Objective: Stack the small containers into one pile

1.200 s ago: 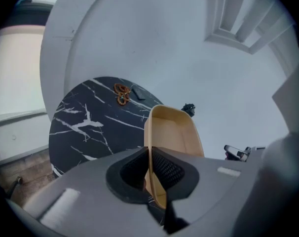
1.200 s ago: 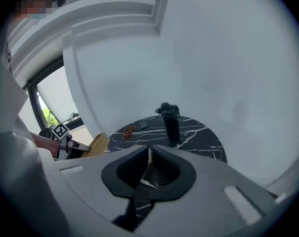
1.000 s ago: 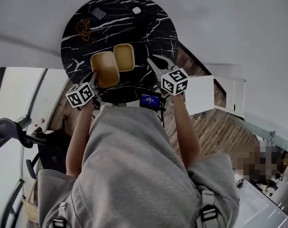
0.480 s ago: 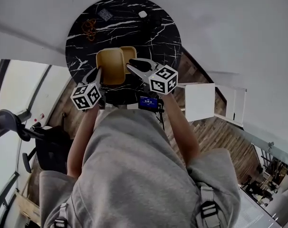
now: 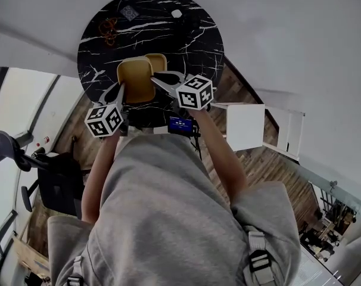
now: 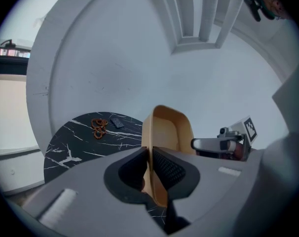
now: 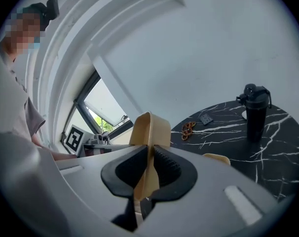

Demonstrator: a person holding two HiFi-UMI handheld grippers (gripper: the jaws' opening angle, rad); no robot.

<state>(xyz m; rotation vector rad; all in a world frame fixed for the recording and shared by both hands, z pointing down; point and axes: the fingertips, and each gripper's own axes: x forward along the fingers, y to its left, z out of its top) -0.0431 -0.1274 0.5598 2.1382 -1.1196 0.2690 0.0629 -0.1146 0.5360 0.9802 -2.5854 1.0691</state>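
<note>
A tan container (image 5: 136,76) hangs tilted above the black marble table (image 5: 186,40), held from both sides. My left gripper (image 5: 120,90) is shut on its left rim; in the left gripper view the rim (image 6: 169,130) stands between the pads, and the jaws have just been opening slightly. My right gripper (image 5: 156,79) has just been closing and is shut on the opposite rim (image 7: 152,127). A second tan container (image 5: 159,60) rests on the table, partly hidden behind the lifted one; its edge (image 7: 216,158) shows in the right gripper view.
A black bottle (image 7: 254,110) stands on the table's far side. An orange tangle (image 5: 107,30), a small dark card (image 5: 130,12) and a small white object (image 5: 176,14) lie near the far edge. A white cabinet (image 5: 246,127) stands right of the table.
The left container rose off the table and shifted over the second one. My right gripper swung in from the right, open, and closed on the lifted container's right rim.
</note>
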